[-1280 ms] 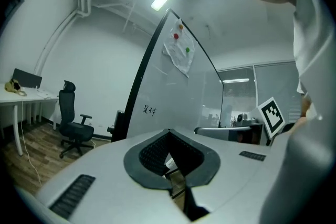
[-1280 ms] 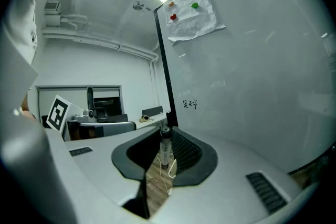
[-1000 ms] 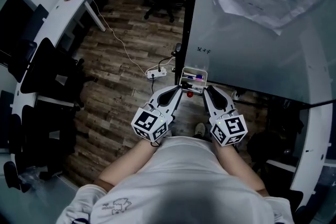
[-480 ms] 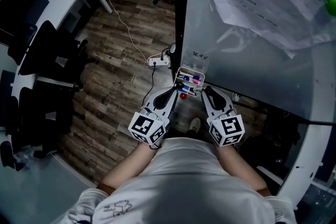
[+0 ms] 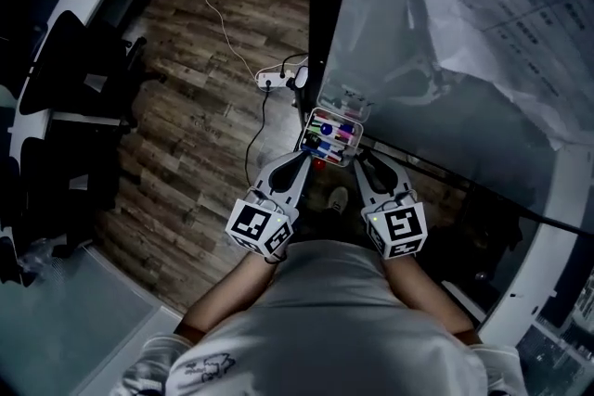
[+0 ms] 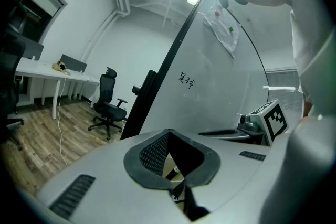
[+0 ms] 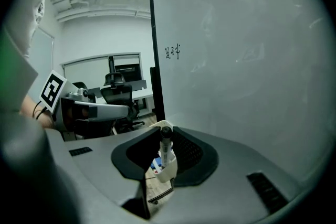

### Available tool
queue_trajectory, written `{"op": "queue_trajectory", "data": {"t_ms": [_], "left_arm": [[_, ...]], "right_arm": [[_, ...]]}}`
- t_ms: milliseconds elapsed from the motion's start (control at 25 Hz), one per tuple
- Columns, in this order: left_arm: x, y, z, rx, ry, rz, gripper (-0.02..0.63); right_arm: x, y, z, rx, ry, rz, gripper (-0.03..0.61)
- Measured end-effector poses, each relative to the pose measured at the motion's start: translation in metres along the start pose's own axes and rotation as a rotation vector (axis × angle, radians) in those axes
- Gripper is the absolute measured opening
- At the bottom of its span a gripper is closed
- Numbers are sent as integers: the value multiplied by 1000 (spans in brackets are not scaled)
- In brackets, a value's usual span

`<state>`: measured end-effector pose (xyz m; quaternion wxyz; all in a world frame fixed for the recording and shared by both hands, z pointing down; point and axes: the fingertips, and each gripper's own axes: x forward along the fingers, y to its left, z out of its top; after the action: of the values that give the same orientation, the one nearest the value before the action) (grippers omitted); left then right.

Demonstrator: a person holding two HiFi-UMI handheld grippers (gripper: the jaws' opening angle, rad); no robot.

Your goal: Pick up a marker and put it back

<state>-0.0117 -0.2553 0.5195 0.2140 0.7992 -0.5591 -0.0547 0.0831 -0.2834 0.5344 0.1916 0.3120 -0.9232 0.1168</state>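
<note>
Jaws on the right gripper (image 7: 164, 129) are pinching, as far as its own view is showing, onto the black cap of a marker (image 7: 165, 147) right at their tips. Jaws on the left gripper (image 6: 168, 135) are lying clenched together on nothing.

Looming over everything, the whiteboard (image 5: 445, 97) is filling the right side of the head view. The clear tray (image 5: 306, 134) is sitting against the board's lower part, holding several coloured markers. Both grippers are pointing at the tray's near end, side by side, the left one idling just beside it. The gripped marker is standing upright between the right jaws, its white barrel reaching down into the tray.

Trouble is probably lying in that hold. With only the cap gripped, at the very tips, a lift may be pulling the cap off and leaving the barrel behind, or letting the marker swing and slip. A tilted pull could be dragging the barrel against the tray wall and jolting the tray. The left gripper, sitting so near, is risking a nudge too.
</note>
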Motion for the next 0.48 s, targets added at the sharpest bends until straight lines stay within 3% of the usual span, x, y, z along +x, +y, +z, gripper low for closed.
{"op": "queue_trajectory", "data": {"t_ms": [480], "left_arm": [[-4,31,-3,-45,-9,52,5]], "right_arm": [[32,24,0,-16,24,94,92]]}}
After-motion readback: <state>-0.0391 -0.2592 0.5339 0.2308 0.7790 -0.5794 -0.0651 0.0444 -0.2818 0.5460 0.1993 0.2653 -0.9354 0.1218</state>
